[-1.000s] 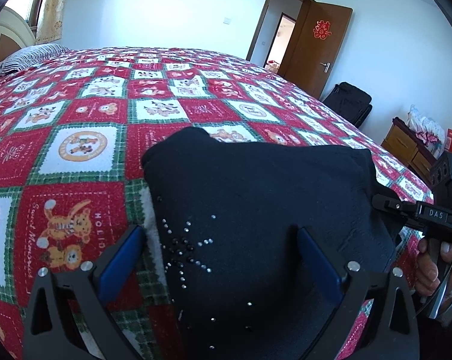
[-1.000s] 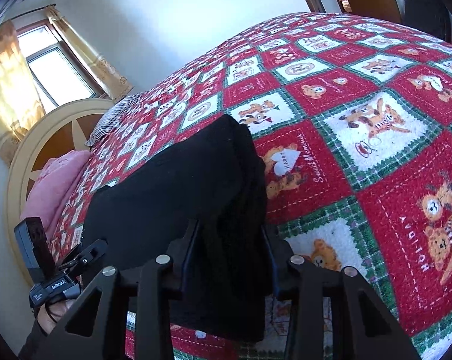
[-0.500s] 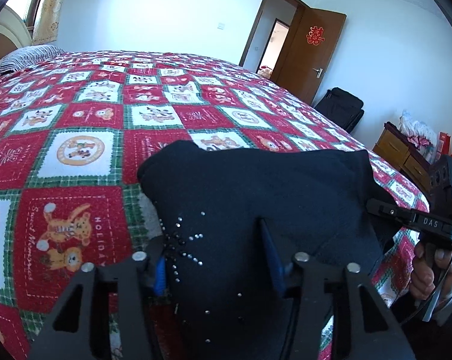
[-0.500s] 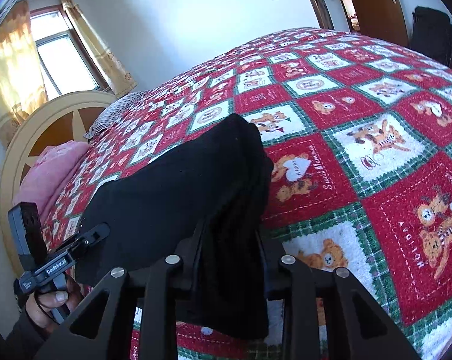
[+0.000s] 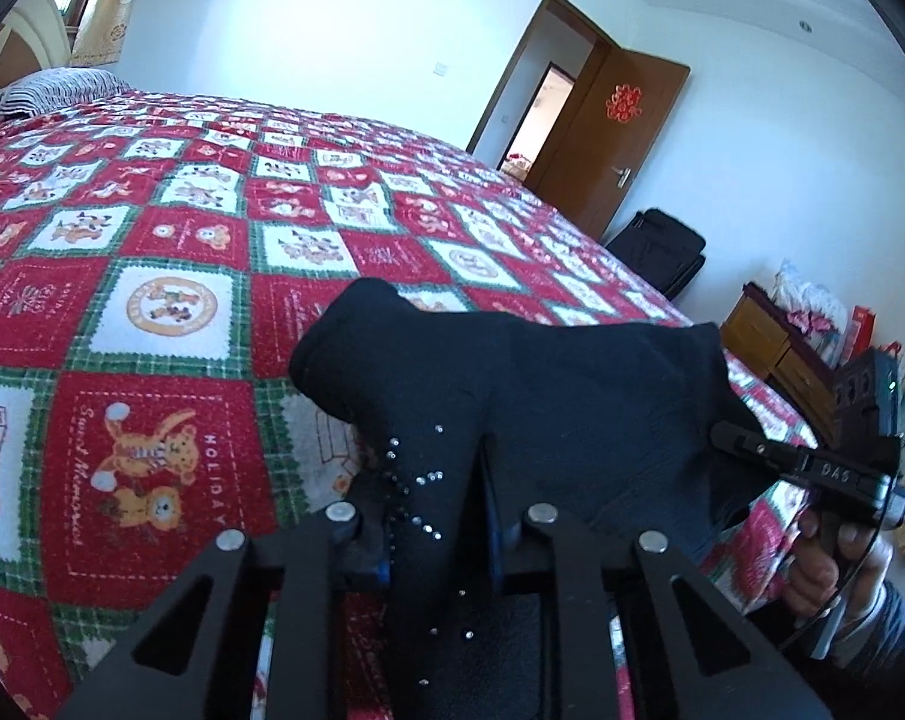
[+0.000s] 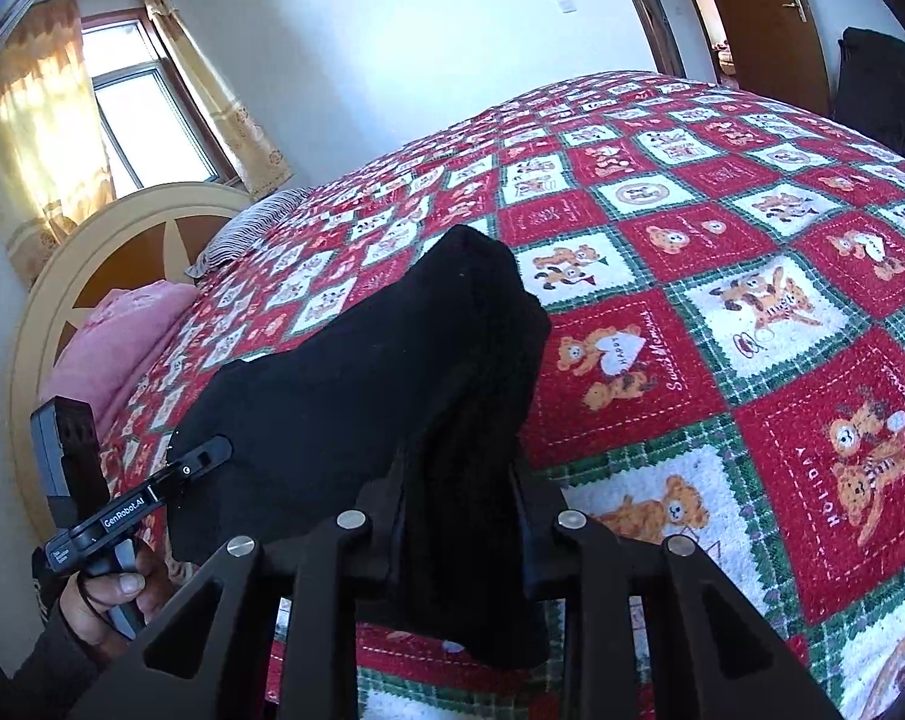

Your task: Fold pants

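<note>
Pants [image 5: 560,396], black with small shiny studs, lie bunched on the red, green and white bear-print quilt [image 5: 152,312] near its front edge; in the left wrist view the left gripper [image 5: 434,534] has just been closing, its jaws now pinching a studded fold, with the right hand [image 5: 824,564] at the far right. In the right wrist view the right gripper [image 6: 458,534] has its jaws pinching a thick hanging fold of the same cloth, the left hand [image 6: 110,594] low at left.

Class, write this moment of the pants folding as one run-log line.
left gripper: just closed on black rhinestone-studded fabric pants | right gripper: shut on pants | pants: near edge lifted off red patchwork bedspread
</note>
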